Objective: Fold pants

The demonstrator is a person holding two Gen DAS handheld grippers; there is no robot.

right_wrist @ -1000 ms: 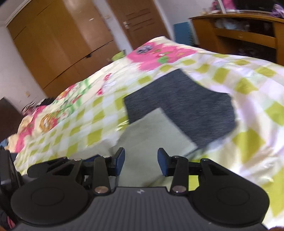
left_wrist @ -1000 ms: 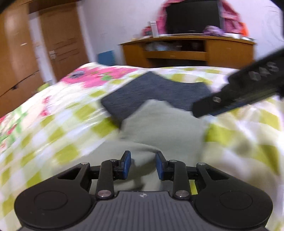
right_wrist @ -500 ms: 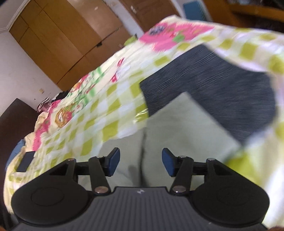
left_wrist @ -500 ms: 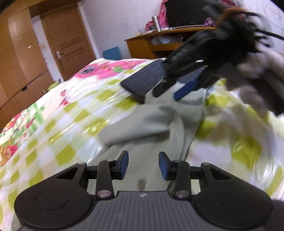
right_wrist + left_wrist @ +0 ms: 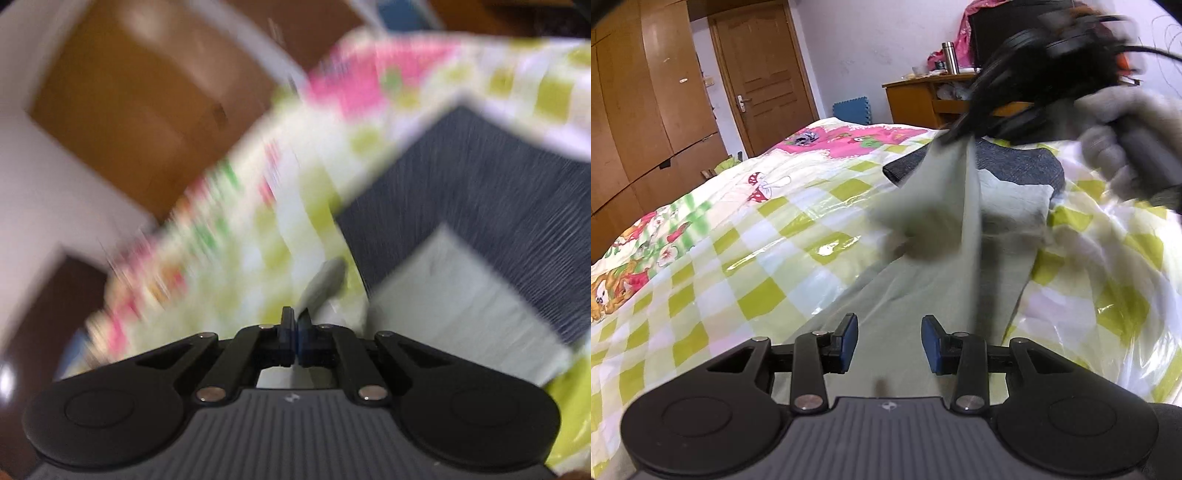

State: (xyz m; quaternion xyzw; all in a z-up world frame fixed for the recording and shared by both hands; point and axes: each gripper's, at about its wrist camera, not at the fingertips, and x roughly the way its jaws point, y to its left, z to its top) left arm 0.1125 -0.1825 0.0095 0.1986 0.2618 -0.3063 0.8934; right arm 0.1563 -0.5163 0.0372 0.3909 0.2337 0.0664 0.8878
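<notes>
Pale green pants (image 5: 923,295) lie on a checked bedspread (image 5: 738,266). My left gripper (image 5: 889,343) is open and empty, low over the near part of the pants. My right gripper (image 5: 295,330) is shut on a fold of the pale green pants (image 5: 321,284) and lifts it; in the left wrist view it (image 5: 955,134) holds the cloth up above the bed. The right wrist view is blurred by motion.
A folded dark grey garment (image 5: 1015,166) lies past the pants, with a folded pale piece (image 5: 461,295) on it. A wooden wardrobe (image 5: 646,110) and door (image 5: 764,74) stand at left, a wooden desk (image 5: 923,99) behind the bed.
My right gripper has closed on the pants' edge and raised it off the bed. My left gripper stays open over the near part of the pants.
</notes>
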